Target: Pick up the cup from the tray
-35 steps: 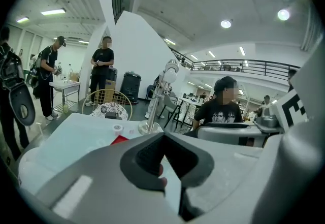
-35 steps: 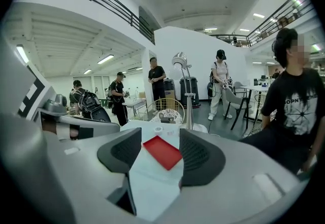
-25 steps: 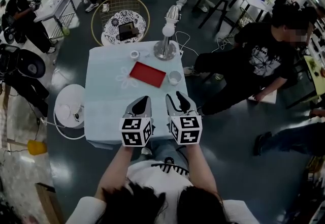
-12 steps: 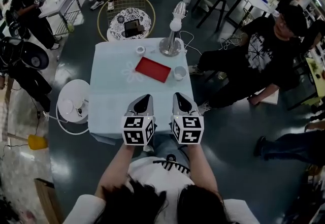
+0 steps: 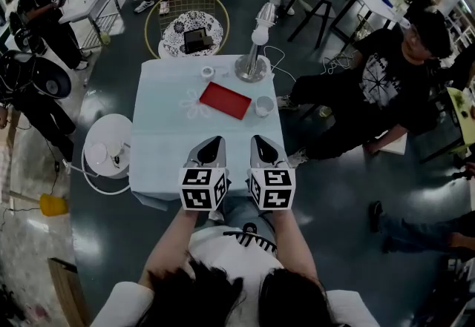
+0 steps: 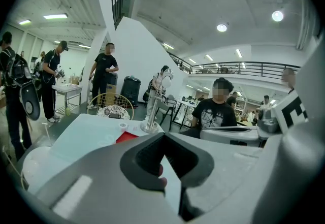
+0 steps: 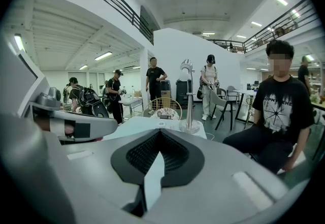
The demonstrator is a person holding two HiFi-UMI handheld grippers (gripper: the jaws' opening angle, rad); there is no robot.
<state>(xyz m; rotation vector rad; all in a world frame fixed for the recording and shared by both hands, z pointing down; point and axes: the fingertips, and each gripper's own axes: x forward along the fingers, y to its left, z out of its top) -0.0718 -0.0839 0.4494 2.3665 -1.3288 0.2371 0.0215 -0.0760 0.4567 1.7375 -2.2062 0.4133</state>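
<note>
The red tray (image 5: pixel 225 100) lies tilted on the far half of the pale table (image 5: pixel 167 151). It is bare on top. The white cup (image 5: pixel 263 105) stands upright on the table just beside the tray's right end, not on the tray. Past the tray's far edge a lamp (image 5: pixel 252 58) stands on a round metal base, and a small white ring (image 5: pixel 208 72) sits off the tray's far left corner. The left tongs (image 5: pixel 213 142) and right tongs (image 5: pixel 257 141) hover side by side over the near edge of the table, well short of the tray and pointing toward it. The left gripper view shows its jaws brought together at the tips with nothing held. The right gripper view shows the same, with tips meeting and nothing held. A seated person (image 5: pixel 386 81) in black is well to the right of the tray, off the table.
</note>
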